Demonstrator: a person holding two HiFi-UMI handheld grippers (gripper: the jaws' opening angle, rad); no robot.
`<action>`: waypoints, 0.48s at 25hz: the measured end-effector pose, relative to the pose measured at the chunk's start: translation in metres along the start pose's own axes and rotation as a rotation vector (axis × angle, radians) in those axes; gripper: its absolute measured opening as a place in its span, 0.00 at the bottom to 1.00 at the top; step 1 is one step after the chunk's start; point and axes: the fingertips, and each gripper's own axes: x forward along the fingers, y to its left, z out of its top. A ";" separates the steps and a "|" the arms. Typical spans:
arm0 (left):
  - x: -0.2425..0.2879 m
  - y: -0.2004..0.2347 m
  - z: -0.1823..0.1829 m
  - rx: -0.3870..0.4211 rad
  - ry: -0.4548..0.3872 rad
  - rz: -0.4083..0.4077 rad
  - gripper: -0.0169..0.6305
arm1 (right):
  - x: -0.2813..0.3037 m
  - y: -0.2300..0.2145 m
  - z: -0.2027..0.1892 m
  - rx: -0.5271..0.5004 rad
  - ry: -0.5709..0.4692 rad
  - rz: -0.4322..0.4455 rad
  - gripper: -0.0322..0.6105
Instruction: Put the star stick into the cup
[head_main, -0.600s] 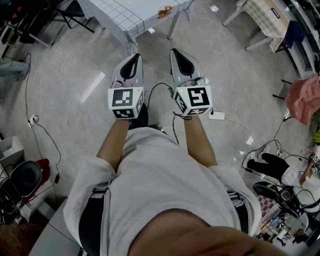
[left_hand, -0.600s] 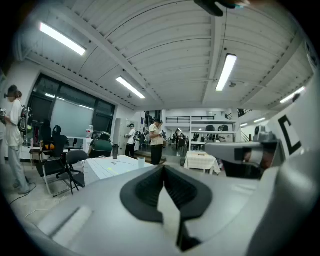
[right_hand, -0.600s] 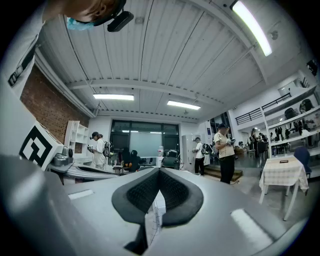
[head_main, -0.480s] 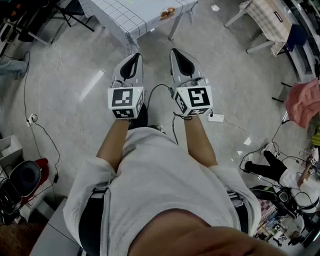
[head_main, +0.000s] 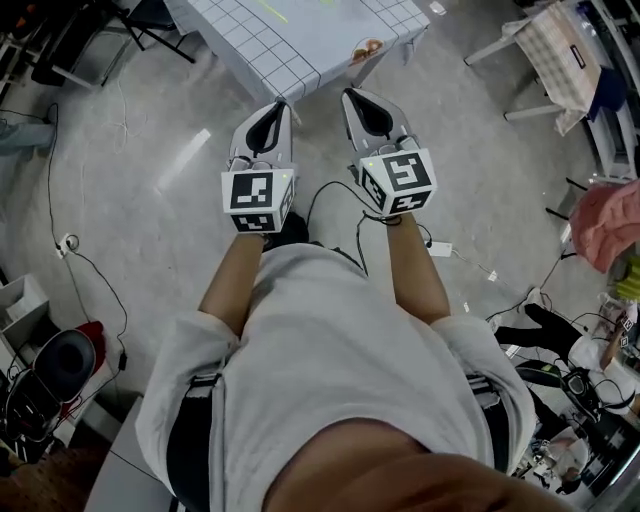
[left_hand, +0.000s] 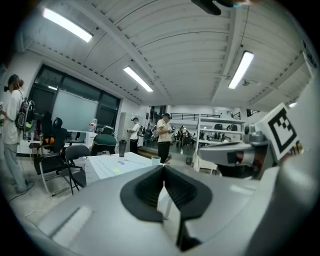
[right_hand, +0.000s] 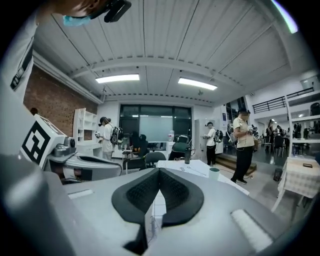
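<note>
From where I stood, the left gripper (left_hand: 163, 170) was pinched fully together with nothing in it, held short of the table (head_main: 300, 55), whose grid-printed cloth lay smooth. Far back on the cloth was a thin yellow-green streak (head_main: 272, 11), probably the star stick, though too small to be sure. The small round cup (head_main: 366, 47) stood at the near right corner. The right gripper (right_hand: 159, 172) was likewise closed and empty. Stepping closer and parting one gripper's ribbed black pads (right_hand: 142, 192) before reaching seemed wise.
</note>
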 end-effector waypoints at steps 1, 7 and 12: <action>0.005 0.010 0.002 0.000 0.002 0.000 0.03 | 0.014 0.001 0.002 -0.013 0.017 0.014 0.05; 0.033 0.058 0.003 -0.016 0.019 0.021 0.03 | 0.081 -0.004 0.010 -0.053 0.094 0.071 0.05; 0.071 0.095 0.019 -0.031 0.057 0.063 0.03 | 0.139 -0.035 0.027 -0.039 0.127 0.105 0.05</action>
